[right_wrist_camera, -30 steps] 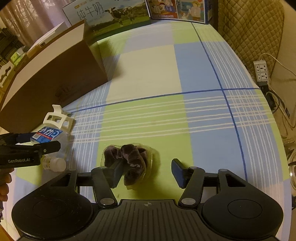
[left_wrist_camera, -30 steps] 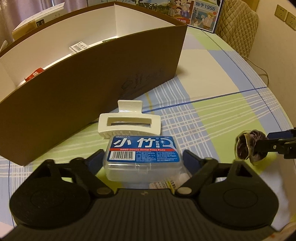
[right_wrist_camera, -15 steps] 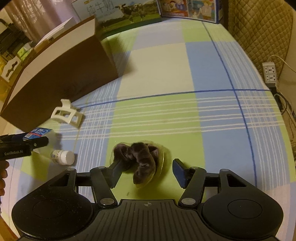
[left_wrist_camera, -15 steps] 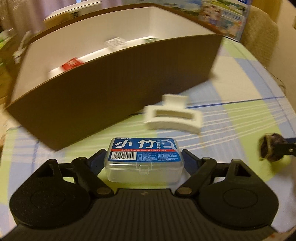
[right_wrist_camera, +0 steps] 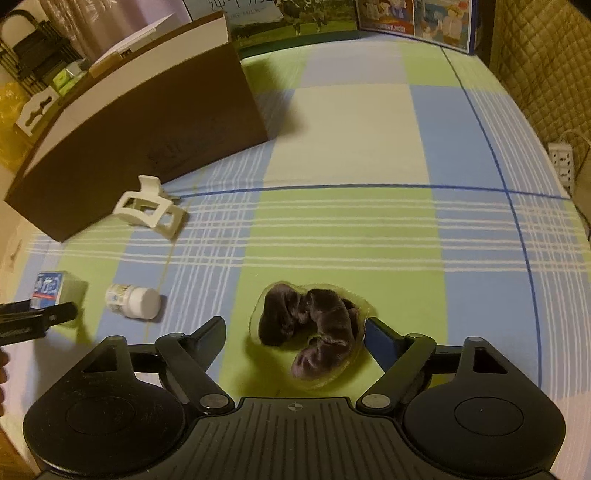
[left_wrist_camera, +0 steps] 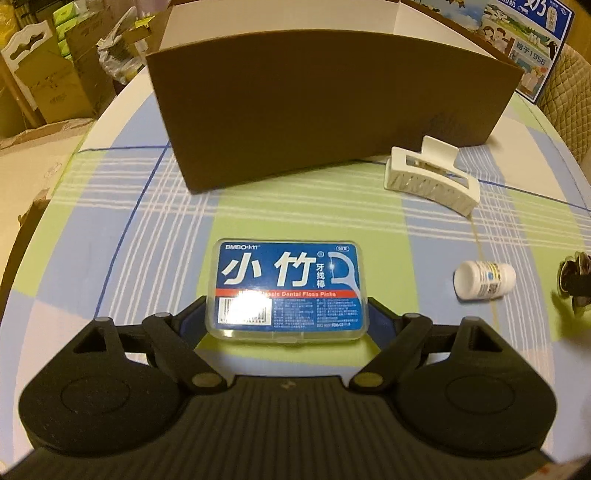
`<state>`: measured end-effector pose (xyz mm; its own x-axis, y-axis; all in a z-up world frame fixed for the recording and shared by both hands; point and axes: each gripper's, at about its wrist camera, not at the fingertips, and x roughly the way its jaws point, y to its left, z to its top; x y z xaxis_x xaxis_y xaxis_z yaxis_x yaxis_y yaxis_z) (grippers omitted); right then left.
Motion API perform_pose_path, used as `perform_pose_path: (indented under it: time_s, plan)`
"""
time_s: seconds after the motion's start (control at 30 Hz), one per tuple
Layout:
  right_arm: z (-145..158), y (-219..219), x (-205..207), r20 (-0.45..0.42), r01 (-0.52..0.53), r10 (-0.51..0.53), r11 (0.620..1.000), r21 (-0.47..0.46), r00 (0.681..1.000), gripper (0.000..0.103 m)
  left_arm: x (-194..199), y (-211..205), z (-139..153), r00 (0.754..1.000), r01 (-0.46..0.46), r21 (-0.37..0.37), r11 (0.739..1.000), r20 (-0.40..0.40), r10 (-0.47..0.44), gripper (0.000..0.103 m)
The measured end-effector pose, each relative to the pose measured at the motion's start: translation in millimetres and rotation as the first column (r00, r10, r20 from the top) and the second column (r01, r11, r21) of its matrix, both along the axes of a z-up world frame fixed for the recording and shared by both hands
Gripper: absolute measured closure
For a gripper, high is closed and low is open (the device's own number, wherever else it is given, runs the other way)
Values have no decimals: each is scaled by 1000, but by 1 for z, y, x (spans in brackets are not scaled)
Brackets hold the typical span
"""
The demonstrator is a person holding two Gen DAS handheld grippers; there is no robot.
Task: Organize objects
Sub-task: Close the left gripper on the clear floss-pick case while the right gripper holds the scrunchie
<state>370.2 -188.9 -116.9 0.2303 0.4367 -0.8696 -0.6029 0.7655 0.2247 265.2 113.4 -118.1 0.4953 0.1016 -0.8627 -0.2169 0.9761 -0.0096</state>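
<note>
My left gripper (left_wrist_camera: 286, 319) is shut on a clear dental floss pick box (left_wrist_camera: 286, 291) with a blue label and holds it above the table. It shows at the far left of the right wrist view (right_wrist_camera: 48, 290). My right gripper (right_wrist_camera: 295, 330) is open around a dark brown scrunchie in a clear wrapper (right_wrist_camera: 310, 328), which lies on the cloth. A white hair claw clip (left_wrist_camera: 430, 177) (right_wrist_camera: 149, 210) lies by the brown cardboard box (left_wrist_camera: 321, 103) (right_wrist_camera: 140, 133). A small white bottle (left_wrist_camera: 484, 278) (right_wrist_camera: 133, 301) lies on its side.
The table has a green, blue and white plaid cloth (right_wrist_camera: 351, 147). Picture boxes (right_wrist_camera: 413, 16) stand at its far edge. Cardboard cartons (left_wrist_camera: 55, 85) are stacked beyond the left edge. A quilted chair (right_wrist_camera: 543, 66) and a power strip (right_wrist_camera: 563, 162) are at the right.
My left gripper lifted the floss box and swung left, uncovering the white bottle. My right gripper shifted so the scrunchie now sits between its open fingers.
</note>
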Motion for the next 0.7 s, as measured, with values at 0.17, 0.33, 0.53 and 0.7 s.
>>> perform_pose_path:
  time_s: [0.17,0.33,0.53,0.7]
  plan:
    - [-1,8,-1,35,-19,20,1000,-24,999,33,-1,0,0,1000,-7,-16,1000,-5,7,18]
    - [0,14,-2,97,-42,48,997,-63,994,60,5,-1,3,1000,-20,-23,1000,-3,20,12]
    - [1,14,-3,100,-49,55,997,-58,993,71,15,-4,3,1000,-18,7,1000,-24,18,12]
    - [2,12,-3,101,-49,54,998,-49,993,72,19,-5,3,999,-12,21,1000,-31,12,19]
